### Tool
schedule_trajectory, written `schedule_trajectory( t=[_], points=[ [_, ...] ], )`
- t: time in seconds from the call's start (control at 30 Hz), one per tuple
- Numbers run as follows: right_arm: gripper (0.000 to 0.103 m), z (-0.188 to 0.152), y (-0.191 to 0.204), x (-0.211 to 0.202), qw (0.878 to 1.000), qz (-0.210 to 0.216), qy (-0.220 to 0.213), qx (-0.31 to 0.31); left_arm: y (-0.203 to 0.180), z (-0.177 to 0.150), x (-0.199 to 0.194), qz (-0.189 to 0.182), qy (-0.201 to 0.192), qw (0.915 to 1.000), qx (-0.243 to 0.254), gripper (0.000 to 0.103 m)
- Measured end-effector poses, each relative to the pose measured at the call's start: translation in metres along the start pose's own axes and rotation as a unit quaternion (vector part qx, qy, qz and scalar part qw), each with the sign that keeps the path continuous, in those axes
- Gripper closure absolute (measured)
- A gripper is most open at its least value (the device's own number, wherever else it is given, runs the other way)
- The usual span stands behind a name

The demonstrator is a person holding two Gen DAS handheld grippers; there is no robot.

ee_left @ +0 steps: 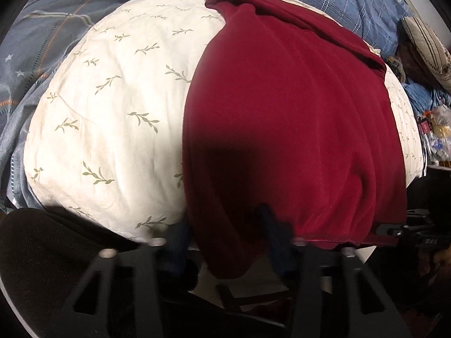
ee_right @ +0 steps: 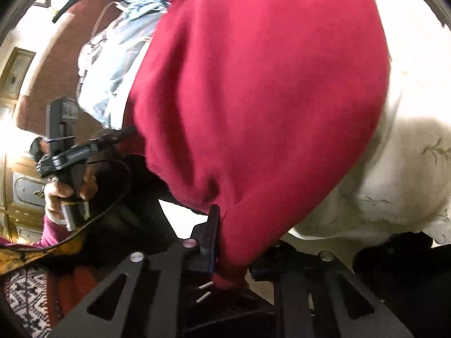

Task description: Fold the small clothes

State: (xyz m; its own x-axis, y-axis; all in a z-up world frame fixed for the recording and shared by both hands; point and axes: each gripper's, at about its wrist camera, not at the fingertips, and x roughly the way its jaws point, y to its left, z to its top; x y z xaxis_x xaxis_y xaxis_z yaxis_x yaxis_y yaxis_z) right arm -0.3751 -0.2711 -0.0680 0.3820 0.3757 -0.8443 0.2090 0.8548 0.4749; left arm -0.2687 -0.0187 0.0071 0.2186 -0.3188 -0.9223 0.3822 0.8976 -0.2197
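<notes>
Red garment [ee_left: 296, 118] lies over the white pillow [ee_left: 112, 112], hem at its near edge. Left tongs [ee_left: 225, 242] and right tongs [ee_right: 231, 250] both clamp the hem. Advise lifting evenly, keeping the hem taut.

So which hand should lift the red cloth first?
Right, probably: the right gripper is already pinched on the red cloth's hem. The left gripper only straddles its corner; grip unclear.
</notes>
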Motion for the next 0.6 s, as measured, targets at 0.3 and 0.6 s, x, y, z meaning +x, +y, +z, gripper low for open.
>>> schedule_trajectory(
  t=[0.3, 0.6],
  points=[
    [0.092, -0.001, 0.016, -0.060, 0.992, 0.090, -0.084, 0.006, -0.004, 0.001, -0.049, -0.121, -0.039, 0.9918, -0.017, 0.096],
    [0.093, 0.000, 0.028, -0.116, 0.980, 0.123, -0.157, -0.025, -0.018, -0.010, -0.108, -0.157, -0.104, 0.9816, 0.029, 0.097]
  ],
)
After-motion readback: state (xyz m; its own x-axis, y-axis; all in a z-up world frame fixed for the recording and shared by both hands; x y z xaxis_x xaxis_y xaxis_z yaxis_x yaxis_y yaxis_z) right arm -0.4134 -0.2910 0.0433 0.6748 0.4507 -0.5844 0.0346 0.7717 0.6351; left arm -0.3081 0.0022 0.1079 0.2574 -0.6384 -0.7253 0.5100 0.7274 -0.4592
